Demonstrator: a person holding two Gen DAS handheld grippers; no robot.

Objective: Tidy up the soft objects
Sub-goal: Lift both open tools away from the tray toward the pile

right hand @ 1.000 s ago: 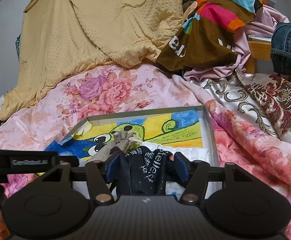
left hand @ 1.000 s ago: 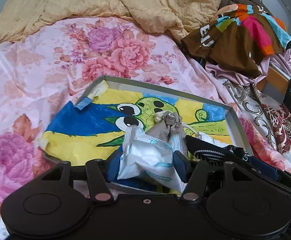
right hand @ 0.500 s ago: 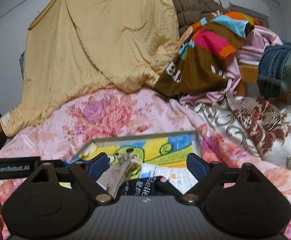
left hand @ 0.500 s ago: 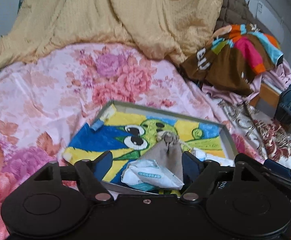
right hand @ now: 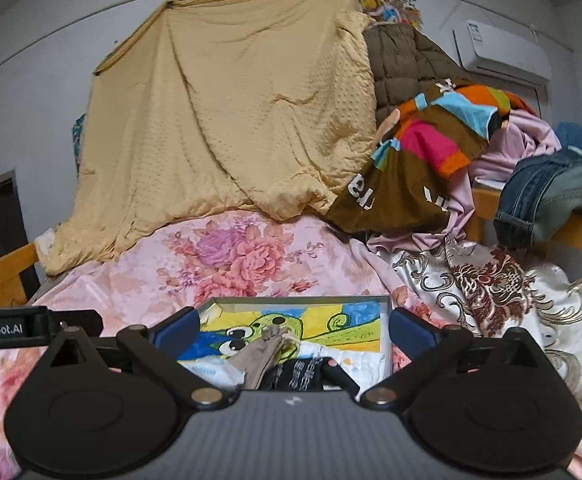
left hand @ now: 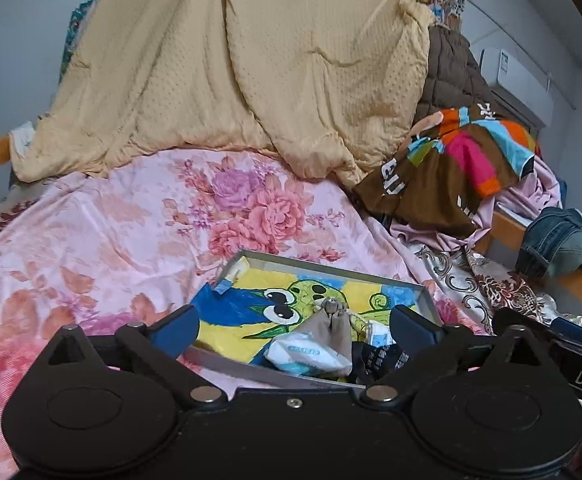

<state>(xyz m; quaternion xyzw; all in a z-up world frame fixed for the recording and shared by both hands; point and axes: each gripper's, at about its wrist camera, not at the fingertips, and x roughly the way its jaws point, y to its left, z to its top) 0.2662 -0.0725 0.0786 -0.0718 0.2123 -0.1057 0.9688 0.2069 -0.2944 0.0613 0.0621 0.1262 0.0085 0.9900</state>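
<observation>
A pink flowered bedsheet (left hand: 103, 236) covers the bed, and a yellow quilt (left hand: 251, 68) hangs down behind it over the far end; to the right of the quilt lies a heap of clothes with a brown shirt with bright stripes (left hand: 451, 168) on top, and jeans (left hand: 563, 240) hang over a wooden rail further right; a shallow grey box (left hand: 331, 266) sits on the sheet, lined with a cartoon frog picture (left hand: 291, 304); in its near part lie the soft things, touching one another: a white plastic packet (left hand: 307, 354), a grey drawstring pouch (left hand: 333, 328) leaning over it, and a black sock (left hand: 379, 360) with white lettering just to the right; the left gripper (left hand: 293, 326) has just been opening and its fingers stand spread wide with nothing clasped, the packet and pouch lying below in the box; the right gripper (right hand: 293, 326) has likewise just been opening, fingers released, the sock lying in the box beneath
</observation>
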